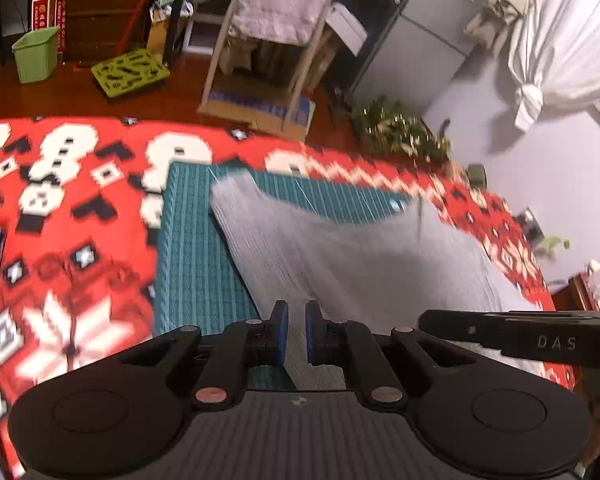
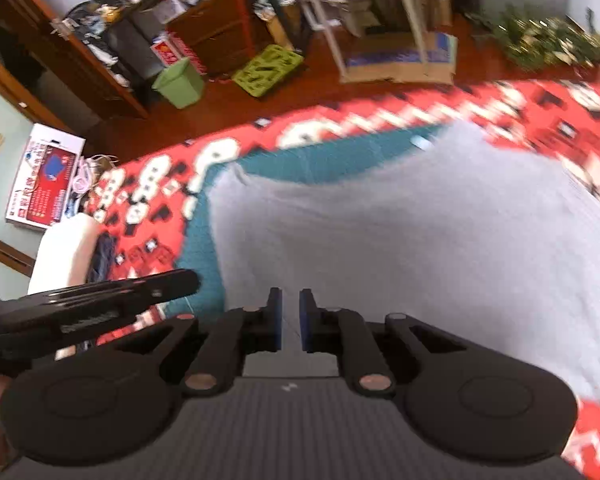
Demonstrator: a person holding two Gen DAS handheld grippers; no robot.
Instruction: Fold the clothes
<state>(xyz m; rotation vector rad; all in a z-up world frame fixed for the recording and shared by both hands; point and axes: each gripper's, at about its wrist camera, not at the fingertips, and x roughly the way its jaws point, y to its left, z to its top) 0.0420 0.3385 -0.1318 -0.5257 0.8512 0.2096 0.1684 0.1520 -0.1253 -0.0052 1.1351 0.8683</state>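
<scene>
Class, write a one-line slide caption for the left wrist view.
Left gripper over a grey garment spread on a green mat and red patterned blanket.

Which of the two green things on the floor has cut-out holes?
The flat lime-green crate; the pale green bin beside it is upright with plain solid walls.

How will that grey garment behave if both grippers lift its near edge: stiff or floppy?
Probably floppy: the grey garment sags between its far corners and curves rather than lying flat. Likely light, since it looks like thin ribbed knit. It may drag on the teal mat and bunch. The left gripper and right gripper stand narrowly apart; any pinch is unclear.
</scene>
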